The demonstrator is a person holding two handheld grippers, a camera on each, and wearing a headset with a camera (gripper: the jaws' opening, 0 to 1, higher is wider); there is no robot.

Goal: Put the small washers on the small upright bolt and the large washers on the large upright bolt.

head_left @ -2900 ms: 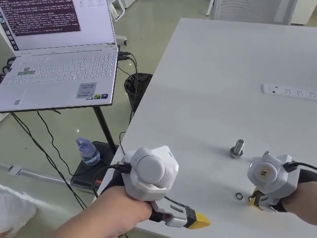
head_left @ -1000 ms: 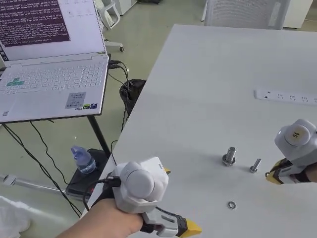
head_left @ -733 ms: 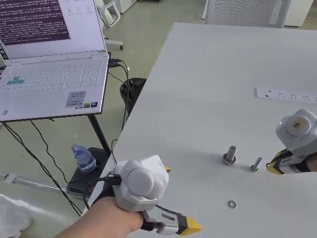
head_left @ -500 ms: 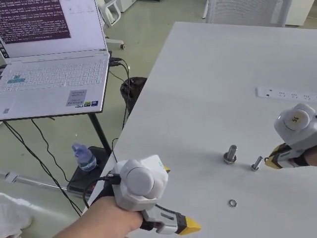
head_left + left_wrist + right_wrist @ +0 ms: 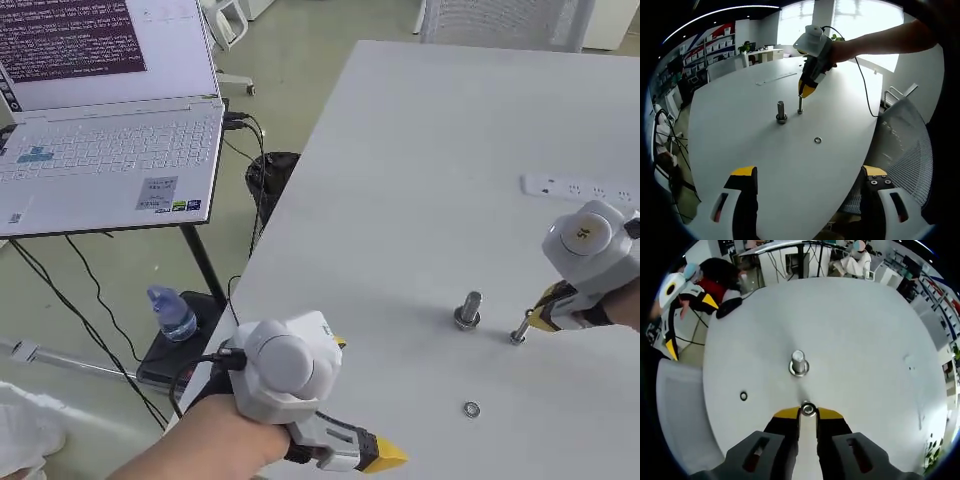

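Right tool narrow, seemingly pinching small washer over small bolt: threading step. Left tool wide, empty. Next: lower, release, fetch loose washer.

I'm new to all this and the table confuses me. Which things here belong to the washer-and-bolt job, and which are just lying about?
Part of the job: large upright bolt; small upright bolt; loose washer; small washer at the tips of the right hand-held gripper; left hand-held gripper, open.

Just lying about: laptop; power strip; water bottle.
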